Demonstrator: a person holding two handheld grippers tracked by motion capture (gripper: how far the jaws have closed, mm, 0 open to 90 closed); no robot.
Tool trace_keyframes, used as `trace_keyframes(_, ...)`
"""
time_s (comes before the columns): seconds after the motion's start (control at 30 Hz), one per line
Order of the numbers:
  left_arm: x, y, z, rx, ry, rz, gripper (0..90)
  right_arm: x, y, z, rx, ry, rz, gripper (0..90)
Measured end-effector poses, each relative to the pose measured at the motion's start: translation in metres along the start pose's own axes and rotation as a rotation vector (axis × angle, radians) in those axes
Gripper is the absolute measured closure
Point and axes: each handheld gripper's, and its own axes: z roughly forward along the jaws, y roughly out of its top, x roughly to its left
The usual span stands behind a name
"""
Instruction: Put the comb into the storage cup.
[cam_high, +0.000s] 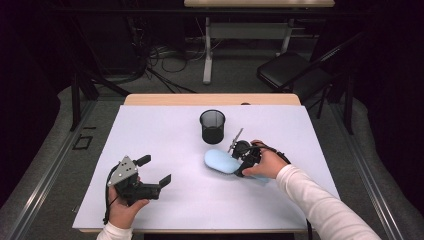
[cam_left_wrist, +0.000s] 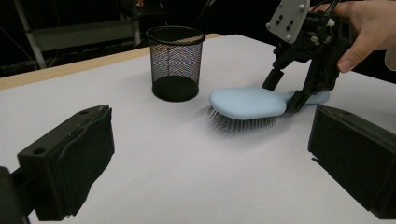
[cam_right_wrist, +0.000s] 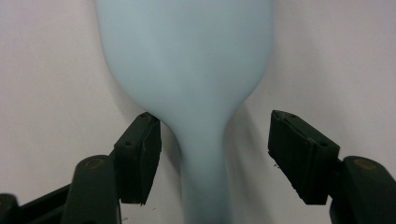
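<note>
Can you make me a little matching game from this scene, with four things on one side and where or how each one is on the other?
Things:
1. hairbrush
2. mesh cup
3. left gripper
4. right gripper

States:
A. black, upright, toward the far side of the white mat
B. jaws wide apart with nothing between them
C. light blue, lying bristles down
D. jaws either side of a thin handle, not yet pressing on both sides

Pairs: 1-C, 2-A, 3-B, 4-D
</note>
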Motion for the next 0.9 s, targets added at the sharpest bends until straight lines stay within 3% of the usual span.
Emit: trace_keyframes(0.9, 0.0000, -0.0001, 0.0001, 0.001, -0.001, -0.002, 0.5, 0.0050, 0.0021, 0.0030, 0.022, 0.014, -0.037, 53.3)
